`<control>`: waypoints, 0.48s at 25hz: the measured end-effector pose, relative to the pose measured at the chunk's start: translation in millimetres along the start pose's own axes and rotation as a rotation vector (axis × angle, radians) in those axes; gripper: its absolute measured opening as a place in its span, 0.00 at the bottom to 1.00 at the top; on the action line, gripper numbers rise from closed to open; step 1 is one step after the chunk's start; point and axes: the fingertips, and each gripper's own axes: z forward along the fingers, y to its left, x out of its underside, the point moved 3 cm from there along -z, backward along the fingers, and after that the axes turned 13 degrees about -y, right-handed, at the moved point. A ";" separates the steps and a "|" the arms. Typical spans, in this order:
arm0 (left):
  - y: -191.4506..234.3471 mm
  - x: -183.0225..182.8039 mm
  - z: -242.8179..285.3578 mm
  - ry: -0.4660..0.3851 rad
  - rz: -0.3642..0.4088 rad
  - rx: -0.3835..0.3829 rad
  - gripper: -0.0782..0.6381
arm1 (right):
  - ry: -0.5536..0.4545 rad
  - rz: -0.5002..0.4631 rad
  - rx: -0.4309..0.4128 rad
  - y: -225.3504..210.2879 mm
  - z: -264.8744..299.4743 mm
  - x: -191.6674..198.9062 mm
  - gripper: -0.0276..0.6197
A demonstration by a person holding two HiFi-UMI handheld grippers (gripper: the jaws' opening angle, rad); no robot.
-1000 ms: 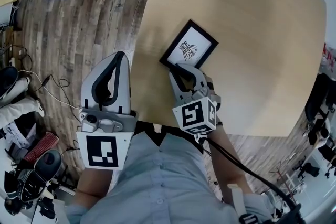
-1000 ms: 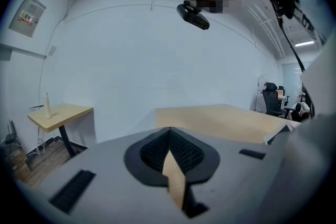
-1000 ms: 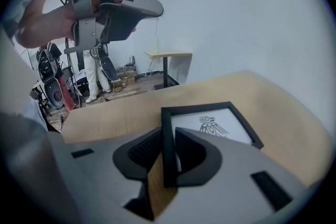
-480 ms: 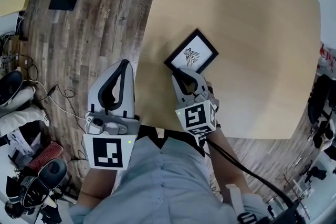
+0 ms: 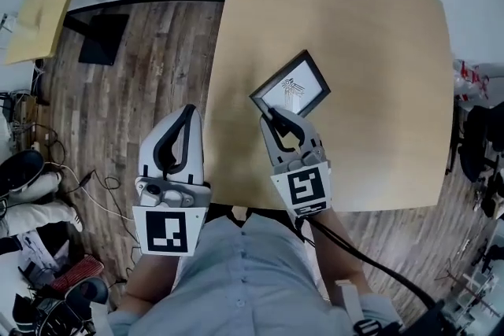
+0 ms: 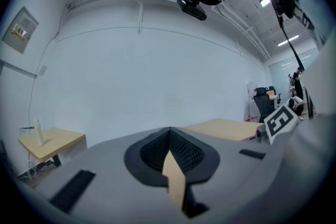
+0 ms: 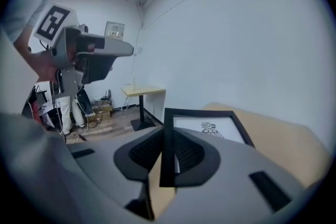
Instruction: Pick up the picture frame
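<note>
Finding 1, change. A second ago the black rectangular picture frame (image 5: pixel 293 86) with its white bird print lay flat on the pale wooden worktop (image 5: pixel 370 27), with the right gripper (image 5: pixel 272 116) set at its near corner. The frame's outline now reads turned and tilted in the head view. In the right gripper view its dark rim (image 7: pixel 210 126) stands between the jaws of that gripper (image 7: pixel 167 152), which are clenched on it. We judge that the grasp is made and the lift has begun. We cannot confirm that the far edge is clear of the worktop.

Finding 2, other tool. The left gripper (image 5: pixel 186 118) hangs over the wood-plank floor (image 5: pixel 150 67), just off the worktop's edge. Its jaws (image 6: pixel 169 152) are pressed together on nothing, and it takes no part in the task.

Finding 3, orientation. The printed face is turned upward towards the head camera. The long axis runs diagonally from near-left to far-right in the head view, leading away from the right gripper. The grip sits at the near end, so most of the frame overhangs beyond the jaws. We judge that it may swing or droop as it is raised.
</note>
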 end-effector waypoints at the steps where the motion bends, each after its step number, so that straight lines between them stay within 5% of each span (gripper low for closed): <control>1: -1.2 -7.6 1.2 -0.024 0.001 0.010 0.11 | -0.037 -0.005 0.020 -2.9 -2.3 -17.3 0.14; 8: -27.7 -71.9 12.5 -0.179 0.007 0.072 0.11 | -0.375 -0.048 0.138 -24.5 -46.1 -146.1 0.14; 12: -54.4 -104.5 21.3 -0.262 0.031 0.113 0.11 | -0.479 -0.056 0.188 -34.6 -76.5 -189.7 0.14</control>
